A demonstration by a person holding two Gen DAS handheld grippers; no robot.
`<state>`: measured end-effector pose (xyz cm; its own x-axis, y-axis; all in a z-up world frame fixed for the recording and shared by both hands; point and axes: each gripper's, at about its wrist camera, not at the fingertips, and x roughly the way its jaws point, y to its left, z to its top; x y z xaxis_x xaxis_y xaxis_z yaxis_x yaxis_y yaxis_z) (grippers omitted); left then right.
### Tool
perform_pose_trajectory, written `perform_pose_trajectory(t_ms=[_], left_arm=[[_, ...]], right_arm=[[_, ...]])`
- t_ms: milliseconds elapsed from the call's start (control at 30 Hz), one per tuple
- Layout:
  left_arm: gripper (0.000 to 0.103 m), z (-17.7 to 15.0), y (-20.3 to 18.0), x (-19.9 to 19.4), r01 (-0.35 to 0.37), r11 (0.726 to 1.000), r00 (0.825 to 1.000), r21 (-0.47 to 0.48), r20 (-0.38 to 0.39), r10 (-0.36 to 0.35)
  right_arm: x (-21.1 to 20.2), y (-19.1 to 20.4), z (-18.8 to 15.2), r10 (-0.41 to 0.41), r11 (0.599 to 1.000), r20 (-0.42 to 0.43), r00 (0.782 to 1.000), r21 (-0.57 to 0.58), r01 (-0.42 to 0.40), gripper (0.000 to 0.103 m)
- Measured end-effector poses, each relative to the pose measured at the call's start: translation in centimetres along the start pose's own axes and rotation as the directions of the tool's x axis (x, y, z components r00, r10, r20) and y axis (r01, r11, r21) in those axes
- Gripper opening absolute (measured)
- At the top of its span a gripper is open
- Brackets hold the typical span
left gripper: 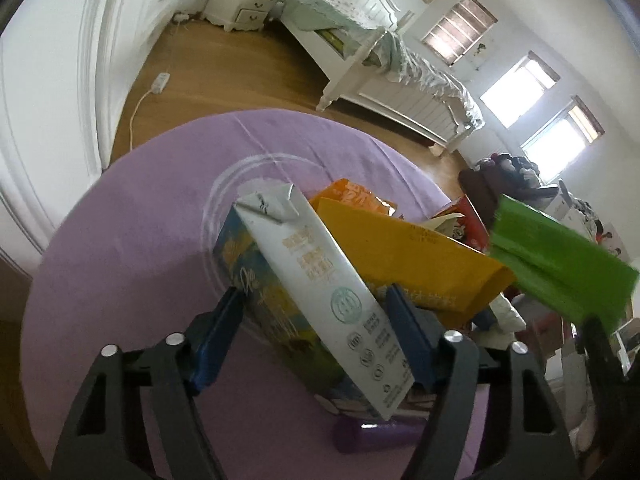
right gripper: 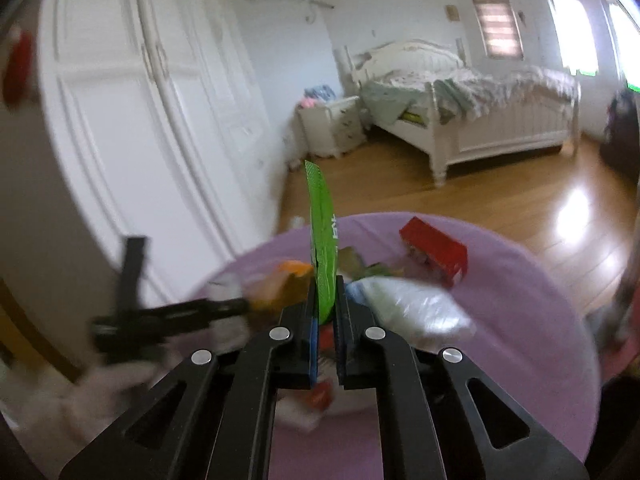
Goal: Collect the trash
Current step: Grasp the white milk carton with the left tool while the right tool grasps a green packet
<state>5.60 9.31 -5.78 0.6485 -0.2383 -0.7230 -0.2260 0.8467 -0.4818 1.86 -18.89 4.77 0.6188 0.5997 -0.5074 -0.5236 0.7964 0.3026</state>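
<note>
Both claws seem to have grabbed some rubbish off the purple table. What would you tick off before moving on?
1. Right gripper shut on green wrapper: ok.
2. Left gripper fingers against milk carton: ok, firmness cannot tell.
3. Carton lifted off purple table: cannot tell.
4. Trash left on table, red box, white bag, yellow packet: not ok.
5. Bin in sight: not ok.

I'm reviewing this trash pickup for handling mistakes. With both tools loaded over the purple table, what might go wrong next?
1. The left tool grips the milk carton near its lower end while the carton leans; it may pivot or slip out.
2. The right tool pinches only the bottom edge of the thin green wrapper, which could slide free.
3. The orange bag rests against the carton, so moving the carton may drag or topple it.
</note>
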Motion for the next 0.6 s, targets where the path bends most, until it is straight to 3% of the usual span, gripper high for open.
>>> perform_pose_trajectory(t_ms=[133,300,400,467,533,567,600], left_arm=[[0.058,-0.2,0.2,-1.1,0.030,0.999,1.000,0.035,-0.008,-0.030],[0.054,0.4,0.8,-1.6,0.018,0.997,0.999,0.081,-0.039,-0.015],[0.069,0.8,0.0,-1.4,-0.077,0.987,0.996,0.143,-0.037,0.083],[0.089,1.1,-1.3,-1.1,-0.140,0.972,0.989,0.189,-0.012,0.145],[0.091,1.3,-2.1,-0.7,-0.176,0.953,0.984,0.246,0.021,0.176],[0.083,1.3,-2.5,0.0,-0.220,0.934,0.975,0.280,0.034,0.220],[0.068,1.3,-2.4,0.5,-0.229,0.929,0.973,0.292,0.032,0.229]], right_arm=[[-2.5,-2.3,-1.4,0.092,0.983,-0.014,0.996,0.162,-0.088,0.007],[-5.0,-3.1,-4.0,0.103,0.962,-0.020,0.994,0.257,-0.095,0.007],[-5.2,-3.2,-5.0,0.103,0.958,-0.032,0.994,0.271,-0.090,0.007],[-4.9,-3.2,-5.7,0.112,0.955,-0.043,0.993,0.281,-0.096,0.007],[-4.4,-3.4,-6.2,0.120,0.950,-0.057,0.991,0.296,-0.098,0.007],[-4.3,-3.4,-6.3,0.121,0.950,-0.059,0.991,0.298,-0.098,0.007],[-4.2,-3.4,-6.4,0.121,0.950,-0.061,0.991,0.298,-0.098,0.007]])
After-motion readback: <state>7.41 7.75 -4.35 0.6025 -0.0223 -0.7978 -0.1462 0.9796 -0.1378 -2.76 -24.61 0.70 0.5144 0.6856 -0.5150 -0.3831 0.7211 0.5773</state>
